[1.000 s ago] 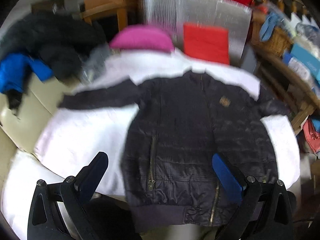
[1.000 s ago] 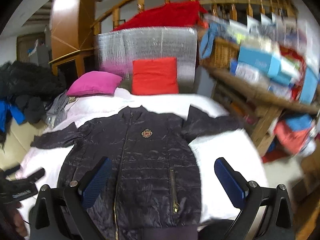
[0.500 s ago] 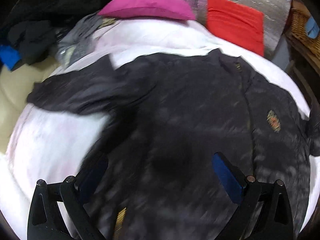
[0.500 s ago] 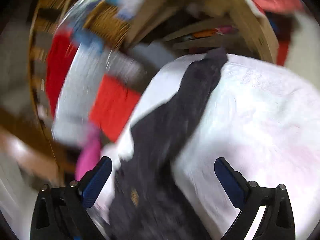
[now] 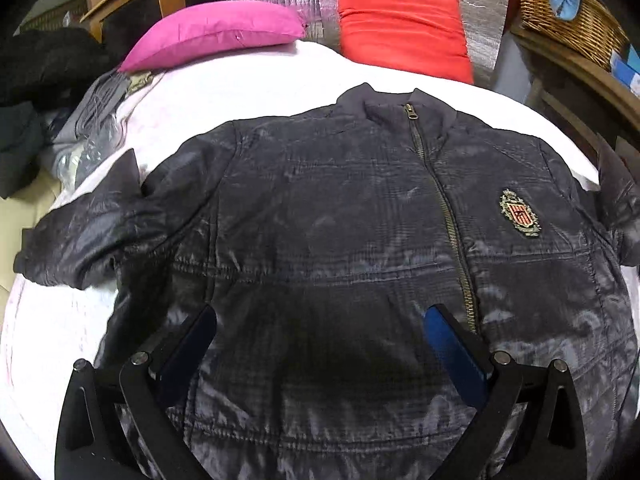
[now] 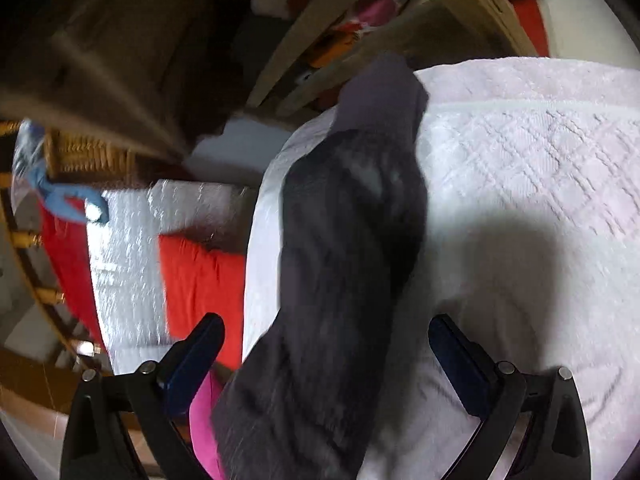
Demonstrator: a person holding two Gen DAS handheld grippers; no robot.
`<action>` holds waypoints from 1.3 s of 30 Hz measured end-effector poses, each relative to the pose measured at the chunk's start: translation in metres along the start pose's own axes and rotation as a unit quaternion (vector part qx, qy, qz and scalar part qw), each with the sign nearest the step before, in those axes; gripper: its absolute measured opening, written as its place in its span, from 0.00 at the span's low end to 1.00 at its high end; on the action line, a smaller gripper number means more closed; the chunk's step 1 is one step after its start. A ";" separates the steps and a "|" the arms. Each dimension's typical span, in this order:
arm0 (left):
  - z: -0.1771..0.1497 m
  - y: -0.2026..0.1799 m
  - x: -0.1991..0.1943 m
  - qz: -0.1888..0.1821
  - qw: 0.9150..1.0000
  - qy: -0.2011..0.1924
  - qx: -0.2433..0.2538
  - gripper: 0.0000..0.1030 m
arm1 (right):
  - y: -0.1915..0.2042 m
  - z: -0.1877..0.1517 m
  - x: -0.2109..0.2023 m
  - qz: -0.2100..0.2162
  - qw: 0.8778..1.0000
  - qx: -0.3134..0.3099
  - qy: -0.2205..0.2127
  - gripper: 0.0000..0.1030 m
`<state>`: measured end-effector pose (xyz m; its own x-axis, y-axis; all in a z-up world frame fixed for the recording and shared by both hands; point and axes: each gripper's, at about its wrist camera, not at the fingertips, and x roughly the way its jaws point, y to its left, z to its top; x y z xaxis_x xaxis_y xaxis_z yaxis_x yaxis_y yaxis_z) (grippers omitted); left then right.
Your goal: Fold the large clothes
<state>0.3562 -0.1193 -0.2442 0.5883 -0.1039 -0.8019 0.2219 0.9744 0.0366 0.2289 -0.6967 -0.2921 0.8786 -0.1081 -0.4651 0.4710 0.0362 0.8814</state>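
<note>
1. The dark quilted jacket (image 5: 340,240) lies flat, zipped, front up on the white bedcover (image 5: 248,92).
2. Left gripper (image 5: 320,344) hovers over its lower body, jaws wide, holding nothing.
3. Right gripper (image 6: 326,354) — jaws wide and empty — straddles the sleeve (image 6: 352,240) running toward 12 o'clock.
4. Likely soft, puffy, slick — pinch the cuff (image 6: 380,92) or a seam.

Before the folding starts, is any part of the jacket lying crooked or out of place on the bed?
Mostly no: the jacket lies flat, front up and zipped. Only its sleeve on the picture's left is bunched and creased rather than straight. The other sleeve stretches out to the edge of the white cover. Both grippers are open.
</note>
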 end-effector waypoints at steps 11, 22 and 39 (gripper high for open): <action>0.016 0.033 0.000 0.027 0.999 -0.025 -0.036 1.00 | 0.055 -0.031 0.006 -0.008 0.993 -0.112 -0.027 0.27; 0.023 0.106 -0.020 0.088 0.987 -0.063 -0.119 1.00 | 0.187 -0.229 -0.023 0.126 0.943 -0.294 0.089 0.26; 0.022 0.100 -0.014 0.078 0.989 -0.057 -0.109 1.00 | 0.071 -0.368 0.020 0.041 0.901 -0.227 0.367 0.87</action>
<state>0.3876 -0.0252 -0.2163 0.6882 0.0410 -0.7243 -0.0441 0.9989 0.0146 0.3089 -0.3305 -0.2690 0.6490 0.5937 -0.4758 0.2391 0.4345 0.8683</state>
